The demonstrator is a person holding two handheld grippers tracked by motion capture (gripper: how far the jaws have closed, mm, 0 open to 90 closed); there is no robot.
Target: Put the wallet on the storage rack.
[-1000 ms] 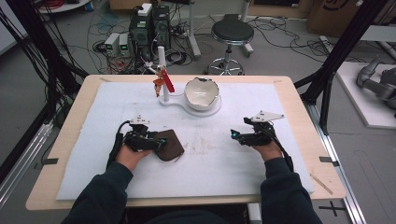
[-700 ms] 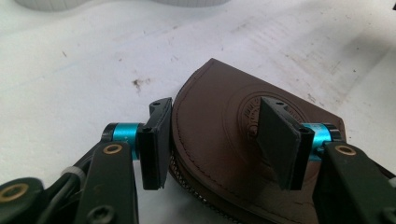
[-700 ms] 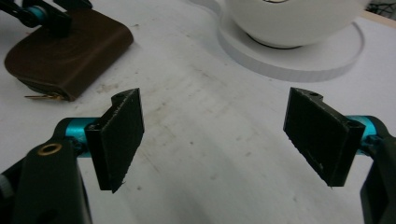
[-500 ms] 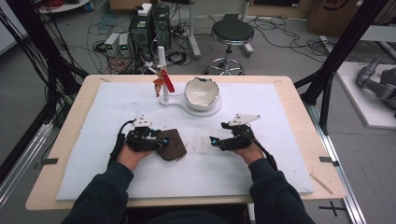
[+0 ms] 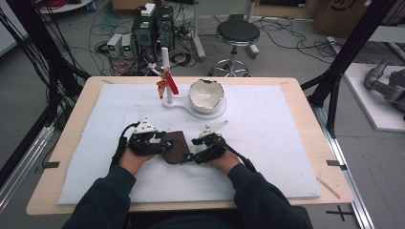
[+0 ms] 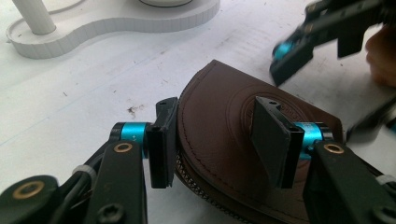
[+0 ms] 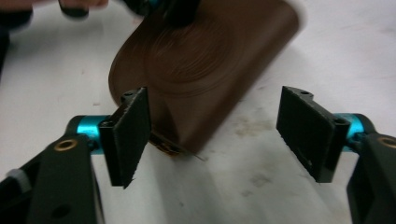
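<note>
Blur smears the brown pouch [image 7: 201, 70] between the right gripper's [image 7: 212, 140] parted jaws; left gripper [image 6: 219, 144] straddles it, unclenched.

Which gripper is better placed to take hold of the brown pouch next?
Left gripper: its open fingers already straddle the brown leather pouch's edge. The right gripper is open with only a corner between its fingers.

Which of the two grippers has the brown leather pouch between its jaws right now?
The left gripper: its jaws straddle the brown leather pouch's edge, one pad on top. The right gripper gapes open just short of the pouch's corner.
</note>
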